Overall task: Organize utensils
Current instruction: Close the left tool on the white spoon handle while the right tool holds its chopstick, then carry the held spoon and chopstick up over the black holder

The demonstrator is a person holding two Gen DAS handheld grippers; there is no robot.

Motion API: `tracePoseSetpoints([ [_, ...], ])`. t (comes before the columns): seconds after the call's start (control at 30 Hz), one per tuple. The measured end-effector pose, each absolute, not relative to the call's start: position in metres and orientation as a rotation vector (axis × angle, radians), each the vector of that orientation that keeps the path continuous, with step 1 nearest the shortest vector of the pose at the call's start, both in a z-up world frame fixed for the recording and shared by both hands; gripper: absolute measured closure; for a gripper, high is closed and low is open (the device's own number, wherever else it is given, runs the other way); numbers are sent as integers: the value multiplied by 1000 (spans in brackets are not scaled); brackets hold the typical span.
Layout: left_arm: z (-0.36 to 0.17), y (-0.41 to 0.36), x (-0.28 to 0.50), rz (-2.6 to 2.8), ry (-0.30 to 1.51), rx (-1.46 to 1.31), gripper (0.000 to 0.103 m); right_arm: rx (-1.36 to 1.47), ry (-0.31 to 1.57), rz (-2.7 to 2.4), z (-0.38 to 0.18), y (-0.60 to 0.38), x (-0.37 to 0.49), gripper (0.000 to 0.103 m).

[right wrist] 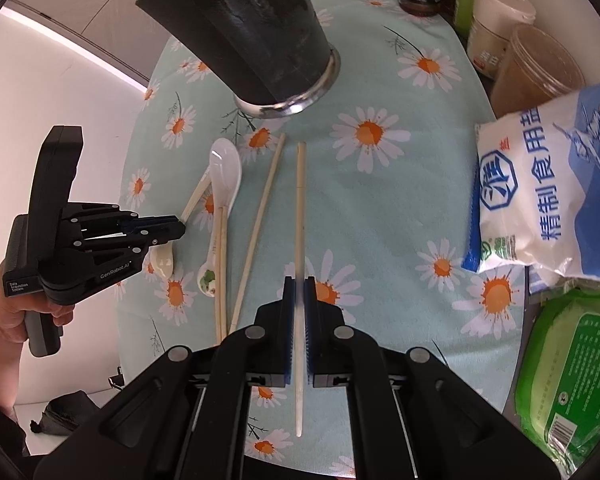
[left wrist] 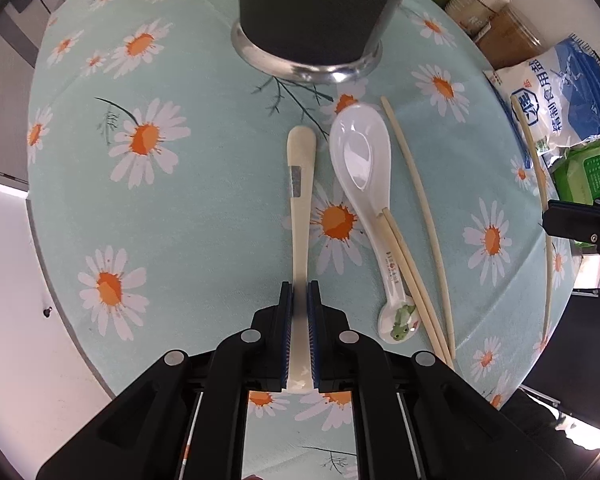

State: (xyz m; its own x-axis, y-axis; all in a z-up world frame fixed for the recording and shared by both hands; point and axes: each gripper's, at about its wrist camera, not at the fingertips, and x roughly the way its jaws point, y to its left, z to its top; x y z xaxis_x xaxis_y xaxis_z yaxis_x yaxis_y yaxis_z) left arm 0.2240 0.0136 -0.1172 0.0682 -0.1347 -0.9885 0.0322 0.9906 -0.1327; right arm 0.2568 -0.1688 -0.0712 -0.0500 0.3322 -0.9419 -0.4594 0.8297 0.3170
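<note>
Cream plastic fills your left gripper [left wrist: 300, 292]: its blue pads are clamped on the handle of the cream spoon [left wrist: 301, 184], whose far end points to twelve o'clock, at the black utensil holder [left wrist: 316, 12] standing on the daisy tablecloth [left wrist: 204, 216]. At three o'clock of that spoon lies the white ceramic spoon [left wrist: 364, 184], bowl up, with a pair of chopsticks [left wrist: 414, 276] resting across its handle and a single chopstick [left wrist: 420, 220] just beyond. Your right gripper [right wrist: 299, 292] is closed on another chopstick [right wrist: 300, 208], also aimed at twelve. At two o'clock in the right wrist view lies a salt bag [right wrist: 548, 184].
</note>
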Motion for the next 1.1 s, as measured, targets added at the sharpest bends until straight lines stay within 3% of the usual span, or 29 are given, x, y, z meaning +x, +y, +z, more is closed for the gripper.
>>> tracePoseSetpoints([
  [0.7,-32,35,153,-44,1134,-318,96,-130,1392,808,-32,-128,250,97],
  [1.1,38,13,148,-81,878,-306,96,-39,1214,928,25,-119,261,97],
])
